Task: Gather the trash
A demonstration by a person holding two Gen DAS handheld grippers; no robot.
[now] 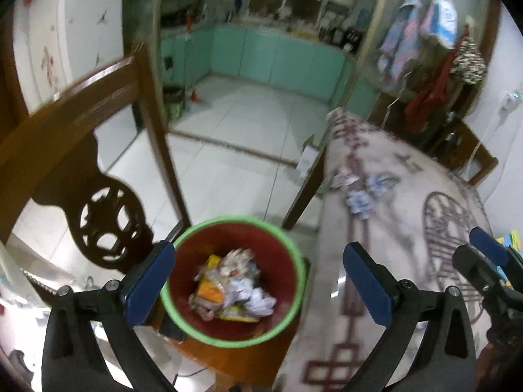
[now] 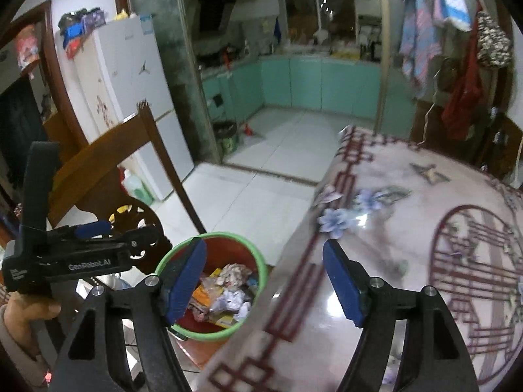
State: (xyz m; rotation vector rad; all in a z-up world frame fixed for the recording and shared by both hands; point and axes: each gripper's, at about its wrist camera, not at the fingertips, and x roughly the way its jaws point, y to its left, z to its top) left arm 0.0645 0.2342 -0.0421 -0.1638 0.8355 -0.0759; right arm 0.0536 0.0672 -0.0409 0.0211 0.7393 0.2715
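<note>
The left gripper (image 1: 258, 281) is held spread wide and empty above the bin (image 1: 233, 281), where crumpled trash (image 1: 233, 289) lies collected. The right gripper (image 2: 264, 282) is likewise released, nothing between its pads. Remaining scraps (image 1: 356, 189) lie further along the counter (image 1: 402, 228), ahead and right of the left gripper; the right gripper is judged nearer.

Both wrist cameras look steeply down from close above, sharing the bin (image 1: 233, 281) (image 2: 212, 281) and table edge (image 1: 376, 196) (image 2: 392, 228).
</note>
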